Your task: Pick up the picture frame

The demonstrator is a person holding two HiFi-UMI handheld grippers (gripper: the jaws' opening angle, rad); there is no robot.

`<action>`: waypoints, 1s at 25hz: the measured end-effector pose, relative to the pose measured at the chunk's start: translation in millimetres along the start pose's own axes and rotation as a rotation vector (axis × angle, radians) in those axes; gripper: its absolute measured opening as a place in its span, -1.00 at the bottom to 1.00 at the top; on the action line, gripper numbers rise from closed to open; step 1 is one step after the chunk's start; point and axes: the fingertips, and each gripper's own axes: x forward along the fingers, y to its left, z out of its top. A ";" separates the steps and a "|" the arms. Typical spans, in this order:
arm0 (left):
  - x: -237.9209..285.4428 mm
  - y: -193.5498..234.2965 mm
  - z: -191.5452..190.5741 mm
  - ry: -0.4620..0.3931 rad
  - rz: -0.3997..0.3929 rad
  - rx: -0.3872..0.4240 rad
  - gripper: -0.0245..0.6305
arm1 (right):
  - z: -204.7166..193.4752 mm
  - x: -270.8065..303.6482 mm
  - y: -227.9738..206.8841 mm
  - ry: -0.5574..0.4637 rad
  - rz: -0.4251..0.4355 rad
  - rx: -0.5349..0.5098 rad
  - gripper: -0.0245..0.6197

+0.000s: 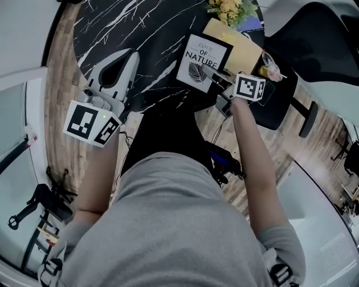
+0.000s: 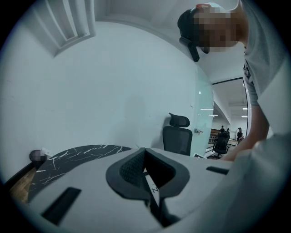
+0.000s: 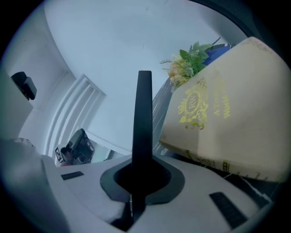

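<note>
Your right gripper [image 1: 210, 73] has its jaws clamped on the near right edge of the picture frame [image 1: 201, 56] (the one printed "LOVE OF NATURE"). The frame is at the near right of the black marble surface [image 1: 140, 33], just beside a beige book [image 1: 240, 49] and some flowers [image 1: 227, 8]. Your left gripper [image 1: 128, 59] hangs over the surface's near left, jaws closed on nothing.

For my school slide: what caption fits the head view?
Right hand-held gripper pinches the picture frame by its edge at a black marbled table.
</note>
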 end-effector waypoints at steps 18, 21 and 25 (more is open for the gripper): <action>4.9 1.2 37.4 -0.076 -0.015 0.037 -0.91 | 40.4 -6.2 49.3 0.006 0.040 -0.148 -0.83; 7.0 0.3 45.7 -0.092 -0.024 0.048 -0.91 | 54.1 -10.9 57.2 -0.014 0.033 -0.186 -0.83; 6.1 0.3 56.1 -0.116 -0.023 0.063 -0.91 | 67.3 -17.0 76.0 -0.050 0.067 -0.185 -0.83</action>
